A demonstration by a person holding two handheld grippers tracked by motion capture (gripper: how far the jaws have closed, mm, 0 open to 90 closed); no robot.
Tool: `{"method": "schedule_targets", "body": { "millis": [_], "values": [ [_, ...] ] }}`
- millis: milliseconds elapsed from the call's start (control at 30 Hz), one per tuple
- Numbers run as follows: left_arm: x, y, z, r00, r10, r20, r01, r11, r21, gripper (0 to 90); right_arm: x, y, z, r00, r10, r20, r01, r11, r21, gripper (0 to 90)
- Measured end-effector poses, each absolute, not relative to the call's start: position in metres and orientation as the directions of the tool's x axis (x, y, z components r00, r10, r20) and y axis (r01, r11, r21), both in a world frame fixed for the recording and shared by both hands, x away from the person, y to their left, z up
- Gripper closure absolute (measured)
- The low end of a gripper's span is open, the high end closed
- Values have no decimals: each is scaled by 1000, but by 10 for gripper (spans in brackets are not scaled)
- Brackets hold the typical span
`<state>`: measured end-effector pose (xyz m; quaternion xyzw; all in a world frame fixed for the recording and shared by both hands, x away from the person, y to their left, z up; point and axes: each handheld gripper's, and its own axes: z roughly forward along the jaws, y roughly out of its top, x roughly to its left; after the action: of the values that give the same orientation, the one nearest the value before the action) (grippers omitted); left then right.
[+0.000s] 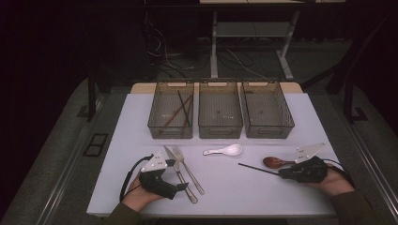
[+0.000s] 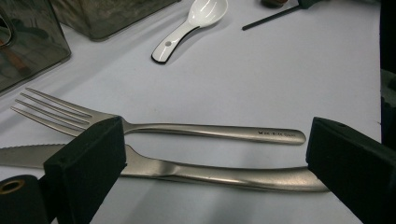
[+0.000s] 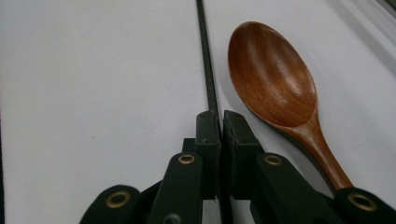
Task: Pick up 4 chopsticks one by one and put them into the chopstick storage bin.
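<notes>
I hold the right gripper (image 3: 218, 116) low over the desk (image 1: 244, 187), jaws pinching a black chopstick (image 3: 206, 60) just beside the wooden spoon (image 3: 275, 84), not yet lifted. Chopsticks already lie in the left bin (image 1: 171, 112). My left gripper (image 2: 210, 158), jaws spread, straddles the knife (image 2: 210, 171) and fork (image 2: 187, 130).
</notes>
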<state>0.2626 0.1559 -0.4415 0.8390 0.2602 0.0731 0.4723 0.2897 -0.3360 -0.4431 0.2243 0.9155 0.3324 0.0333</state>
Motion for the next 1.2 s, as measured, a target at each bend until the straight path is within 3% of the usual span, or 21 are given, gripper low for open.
{"method": "schedule_targets", "body": {
  "millis": [367,1200],
  "values": [
    [263,156,-442,855,505,-122,367,-419,831,42,288,-333,-440,-907,408,106,384,694,609,854],
    [263,154,-442,855,503,-122,367,-423,828,42,288,-331,-414,-904,407,130,365,577,731,856]
  ]
}}
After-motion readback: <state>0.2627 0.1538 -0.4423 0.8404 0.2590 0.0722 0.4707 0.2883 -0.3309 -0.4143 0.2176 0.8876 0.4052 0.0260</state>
